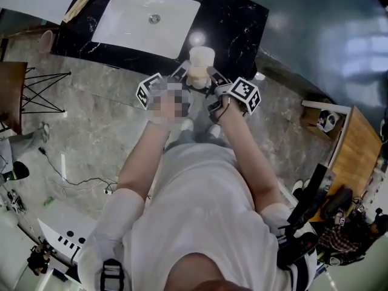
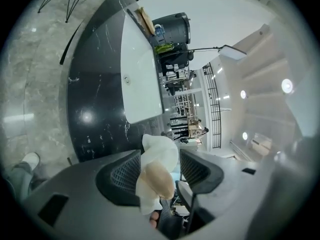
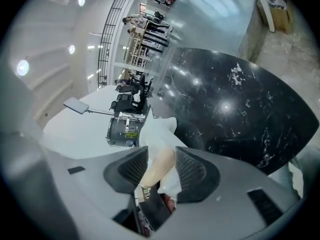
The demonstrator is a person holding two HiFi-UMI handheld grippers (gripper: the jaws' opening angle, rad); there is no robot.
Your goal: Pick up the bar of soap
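Before the sink (image 1: 130,26), soap (image 1: 200,63), seemingly wrapped.

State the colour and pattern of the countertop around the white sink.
The glossy stone countertop is black with white marble veining, clearest in the right gripper view.

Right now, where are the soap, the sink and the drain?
bar of soap (image 2: 159,180): left gripper view, its tan middle.
sink (image 1: 127,24): head view, white basin floor.
drain (image 1: 154,18): head view, its metal centre.
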